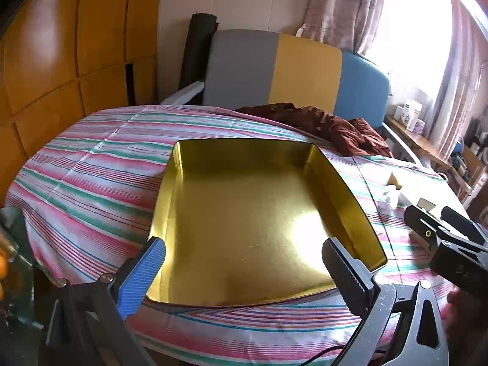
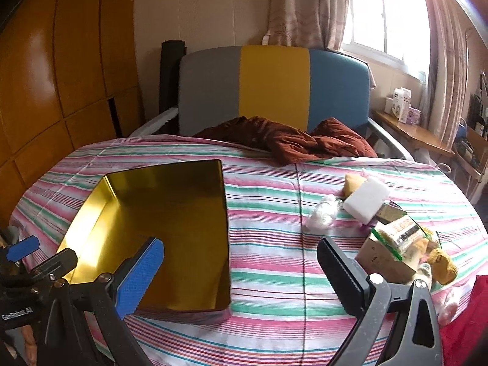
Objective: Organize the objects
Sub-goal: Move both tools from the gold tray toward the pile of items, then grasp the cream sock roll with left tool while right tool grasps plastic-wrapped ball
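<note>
Striped tablecloth (image 2: 268,244) bearing gold tin (image 2: 158,231) at left, empty. Loose items piled at right: white block (image 2: 366,196), packet (image 2: 399,238), small bottle (image 2: 321,213). Right gripper (image 2: 241,262) and left gripper (image 1: 244,259) both spread wide, nothing held. Best start: white block (topmost, squarest), pinch flat faces, lower into tin.

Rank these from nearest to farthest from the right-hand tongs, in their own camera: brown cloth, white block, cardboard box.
From the right tongs:
1. Cardboard box, just right of the tongs.
2. White block, farther back on the right.
3. Brown cloth, at the table's far edge by the chair.
</note>
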### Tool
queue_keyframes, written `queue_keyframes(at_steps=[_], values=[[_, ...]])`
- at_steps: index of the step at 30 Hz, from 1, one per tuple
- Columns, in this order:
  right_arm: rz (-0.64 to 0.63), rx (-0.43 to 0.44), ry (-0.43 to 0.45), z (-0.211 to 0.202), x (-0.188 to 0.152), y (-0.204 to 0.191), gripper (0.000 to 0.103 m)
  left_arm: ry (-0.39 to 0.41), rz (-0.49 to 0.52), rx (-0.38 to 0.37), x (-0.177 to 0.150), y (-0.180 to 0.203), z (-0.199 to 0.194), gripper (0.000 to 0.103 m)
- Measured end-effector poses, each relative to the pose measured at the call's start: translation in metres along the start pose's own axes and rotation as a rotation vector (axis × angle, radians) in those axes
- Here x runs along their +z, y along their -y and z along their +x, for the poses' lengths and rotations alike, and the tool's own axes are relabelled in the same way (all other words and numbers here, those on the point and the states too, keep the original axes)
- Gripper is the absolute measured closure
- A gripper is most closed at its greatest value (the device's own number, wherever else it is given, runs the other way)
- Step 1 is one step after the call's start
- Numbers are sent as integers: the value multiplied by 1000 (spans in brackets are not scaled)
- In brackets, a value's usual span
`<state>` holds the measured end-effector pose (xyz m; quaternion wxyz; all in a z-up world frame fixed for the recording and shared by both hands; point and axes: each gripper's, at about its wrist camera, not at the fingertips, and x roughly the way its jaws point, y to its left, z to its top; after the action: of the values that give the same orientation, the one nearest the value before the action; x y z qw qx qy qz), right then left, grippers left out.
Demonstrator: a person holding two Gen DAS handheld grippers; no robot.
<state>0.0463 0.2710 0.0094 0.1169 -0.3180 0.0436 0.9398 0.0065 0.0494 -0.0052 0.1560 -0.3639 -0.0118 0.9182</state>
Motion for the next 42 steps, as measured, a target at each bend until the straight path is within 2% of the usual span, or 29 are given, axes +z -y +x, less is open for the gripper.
queue_keyframes(at_steps=[15, 20, 25, 30, 34, 37, 42], values=[[-25, -44, 6, -7, 2, 9, 0, 14, 78, -48, 7, 18, -1, 0], [-26, -68, -10, -7, 2, 19, 1, -20, 92, -83, 10, 30, 6, 0], [27, -63, -50, -9, 2, 53, 1, -85, 131, -116, 15, 50, 19, 0], [115, -84, -100, -19, 0, 115, 1, -131, 188, -219, 18, 77, 25, 0], [170, -157, -148, -35, -6, 178, 1, -143, 254, -315, 22, 108, 27, 0], [140, -249, -197, -45, -14, 215, 1, -148, 316, -414, 22, 137, 29, 0], [52, -283, -358, -43, -35, 264, 4, -163, 411, -579, 18, 192, 36, 0]])
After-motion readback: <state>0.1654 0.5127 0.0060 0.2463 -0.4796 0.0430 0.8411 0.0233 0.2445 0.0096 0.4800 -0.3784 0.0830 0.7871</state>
